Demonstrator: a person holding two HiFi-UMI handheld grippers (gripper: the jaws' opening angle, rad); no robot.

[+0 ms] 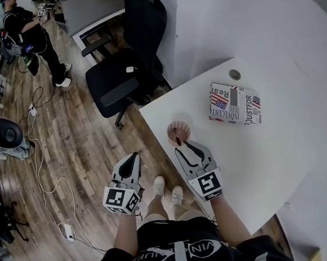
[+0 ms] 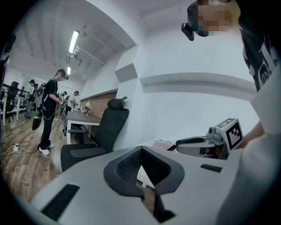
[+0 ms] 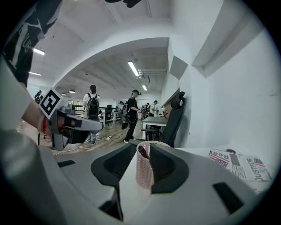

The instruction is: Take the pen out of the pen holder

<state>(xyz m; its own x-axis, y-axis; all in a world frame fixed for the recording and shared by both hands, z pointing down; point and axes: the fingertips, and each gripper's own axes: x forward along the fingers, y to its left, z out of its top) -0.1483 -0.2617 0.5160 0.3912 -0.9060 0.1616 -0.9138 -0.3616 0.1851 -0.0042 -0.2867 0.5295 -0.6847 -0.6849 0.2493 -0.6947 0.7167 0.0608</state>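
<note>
A pink mesh pen holder [image 1: 179, 130] stands near the left edge of the white table [image 1: 267, 158], with a dark pen [image 1: 177, 137] leaning inside it. My right gripper [image 1: 185, 147] is open just in front of it, fingertips at either side of its near wall. In the right gripper view the holder [image 3: 144, 171] rises between the jaws and the pen [image 3: 143, 152] pokes over its rim. My left gripper [image 1: 134, 156] hangs off the table over the wooden floor, its tips together with nothing held; its own view shows its fingertips [image 2: 140, 149] meeting.
A flag-printed box [image 1: 234, 103] lies on the table beyond the holder, below a round grommet [image 1: 235, 74]. A black office chair [image 1: 122, 74] stands off the table's left corner. Cables [image 1: 42, 165] trail on the floor; a person [image 1: 32, 36] stands far left.
</note>
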